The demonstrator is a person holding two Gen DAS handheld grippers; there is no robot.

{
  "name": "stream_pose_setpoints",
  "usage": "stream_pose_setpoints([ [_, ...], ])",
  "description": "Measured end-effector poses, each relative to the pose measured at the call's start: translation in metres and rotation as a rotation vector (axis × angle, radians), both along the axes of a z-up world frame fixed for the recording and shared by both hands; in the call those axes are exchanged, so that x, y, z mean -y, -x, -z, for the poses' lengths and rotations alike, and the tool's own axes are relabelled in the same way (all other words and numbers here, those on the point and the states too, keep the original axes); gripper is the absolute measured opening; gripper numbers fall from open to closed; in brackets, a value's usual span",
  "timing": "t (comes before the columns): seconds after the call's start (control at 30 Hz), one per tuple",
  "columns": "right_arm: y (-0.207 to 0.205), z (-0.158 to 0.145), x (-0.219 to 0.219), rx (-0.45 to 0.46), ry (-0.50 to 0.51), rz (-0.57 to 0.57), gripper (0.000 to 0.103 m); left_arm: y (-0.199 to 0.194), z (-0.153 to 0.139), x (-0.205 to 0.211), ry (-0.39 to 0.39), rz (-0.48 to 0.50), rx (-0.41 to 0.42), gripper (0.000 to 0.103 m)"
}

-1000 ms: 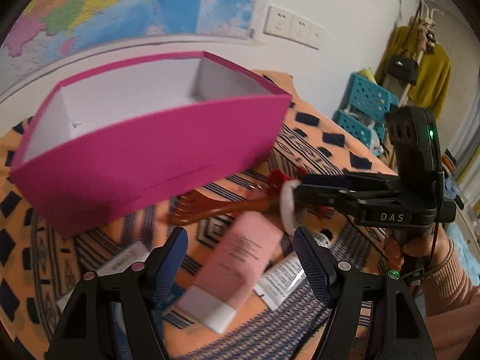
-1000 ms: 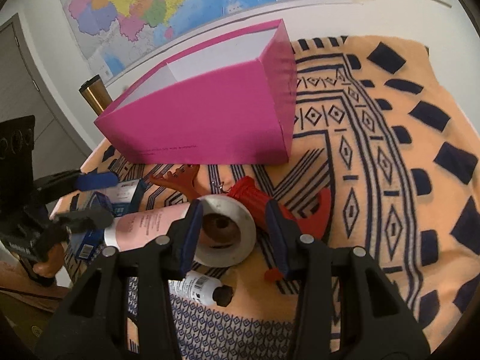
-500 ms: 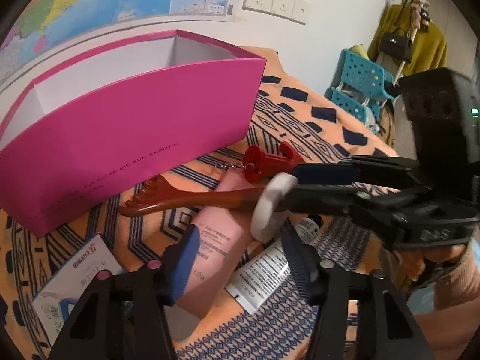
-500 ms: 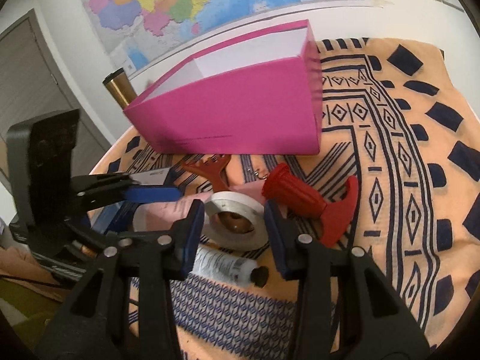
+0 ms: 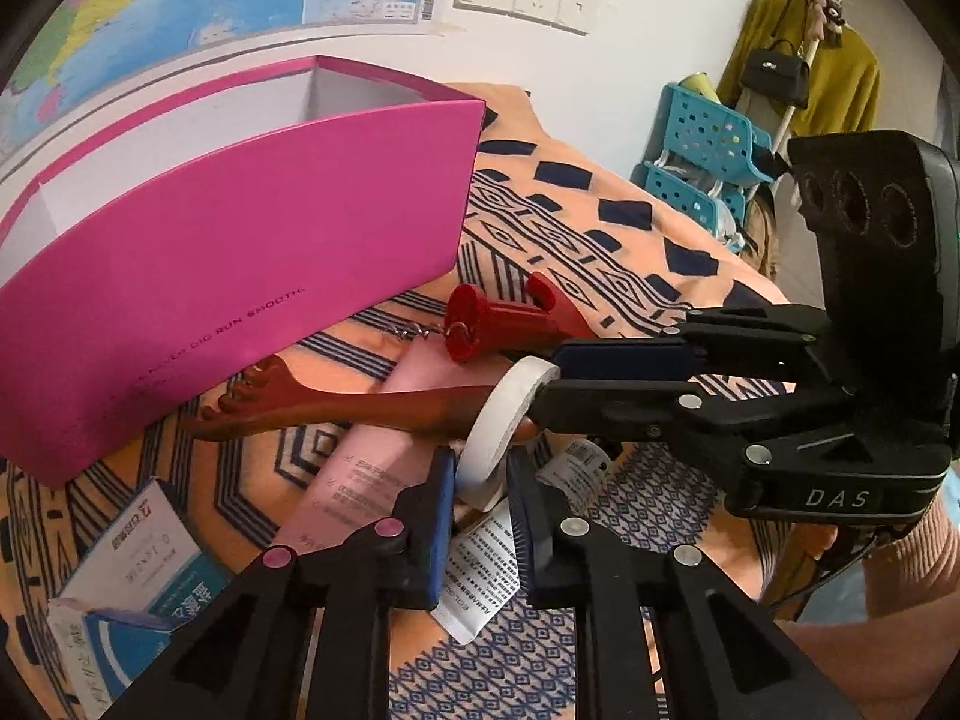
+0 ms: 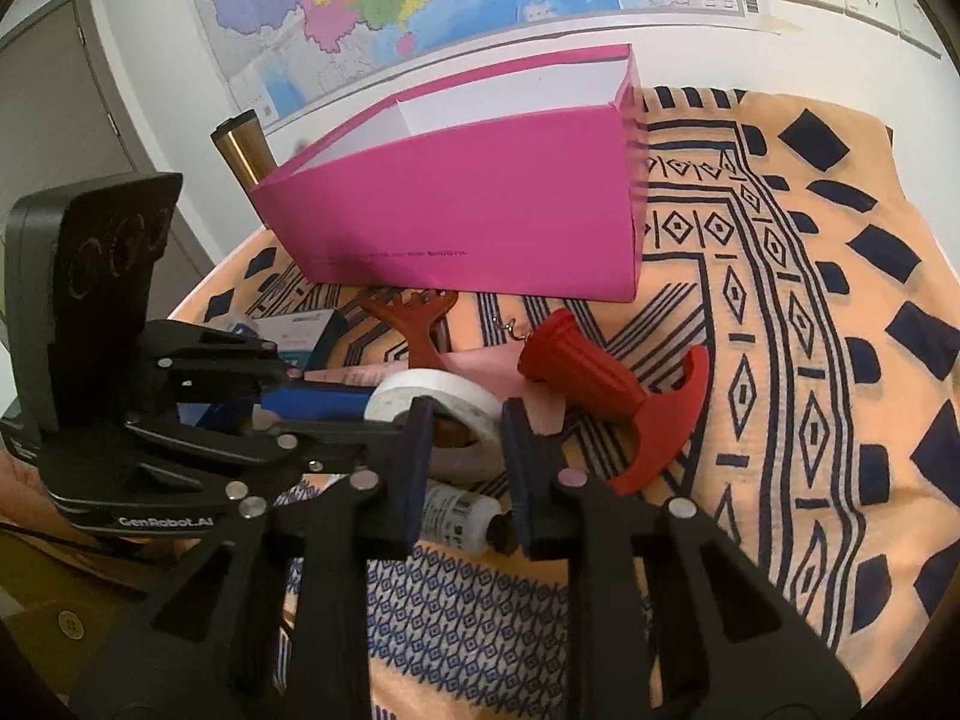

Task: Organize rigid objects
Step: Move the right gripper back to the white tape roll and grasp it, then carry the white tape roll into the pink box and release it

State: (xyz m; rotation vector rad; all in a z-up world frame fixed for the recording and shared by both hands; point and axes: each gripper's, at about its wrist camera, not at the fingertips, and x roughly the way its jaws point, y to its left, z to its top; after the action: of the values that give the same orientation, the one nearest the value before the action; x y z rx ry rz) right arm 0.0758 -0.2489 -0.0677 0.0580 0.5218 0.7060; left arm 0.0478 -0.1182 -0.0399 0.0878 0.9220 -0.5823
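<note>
both tongs meet at the white tape roll (image 5: 503,423), which stands tilted on its edge near the middle of the table (image 6: 840,312). the left tongs (image 5: 480,516) are almost pressed together, pinching the bottom of the roll. the right tongs (image 6: 462,450) are a little apart with the roll between them; i cannot tell if they squeeze it. the roll's hole faces sideways toward the pink box (image 5: 240,276). a brown back scratcher (image 5: 360,405) lies long-ways under it, its claw end toward the box.
</note>
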Motion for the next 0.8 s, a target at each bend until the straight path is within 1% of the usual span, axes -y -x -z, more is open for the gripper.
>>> stream_pose_setpoints([
  [0.07,0.004,0.0,0.0,0.007,0.006,0.007,0.023,0.0,-0.001,-0.001,0.006,-0.002,-0.002,0.016],
  [0.13,0.009,-0.002,-0.002,0.023,0.025,0.02,0.018,0.001,-0.003,-0.003,0.015,-0.005,-0.006,0.016],
  [0.37,0.029,-0.023,-0.003,0.078,0.025,0.011,0.017,0.01,-0.02,-0.011,0.061,0.005,-0.001,0.016],
  [0.53,0.037,-0.031,-0.005,0.087,0.004,-0.021,0.017,0.016,-0.029,-0.024,0.104,0.005,-0.014,0.016],
  [0.67,0.037,-0.038,-0.009,0.099,-0.015,-0.036,0.017,0.016,-0.04,-0.029,0.095,-0.011,0.007,0.016],
  [0.8,0.031,-0.053,-0.011,0.127,-0.044,-0.049,0.017,0.009,-0.056,-0.034,0.099,-0.02,0.037,0.016],
])
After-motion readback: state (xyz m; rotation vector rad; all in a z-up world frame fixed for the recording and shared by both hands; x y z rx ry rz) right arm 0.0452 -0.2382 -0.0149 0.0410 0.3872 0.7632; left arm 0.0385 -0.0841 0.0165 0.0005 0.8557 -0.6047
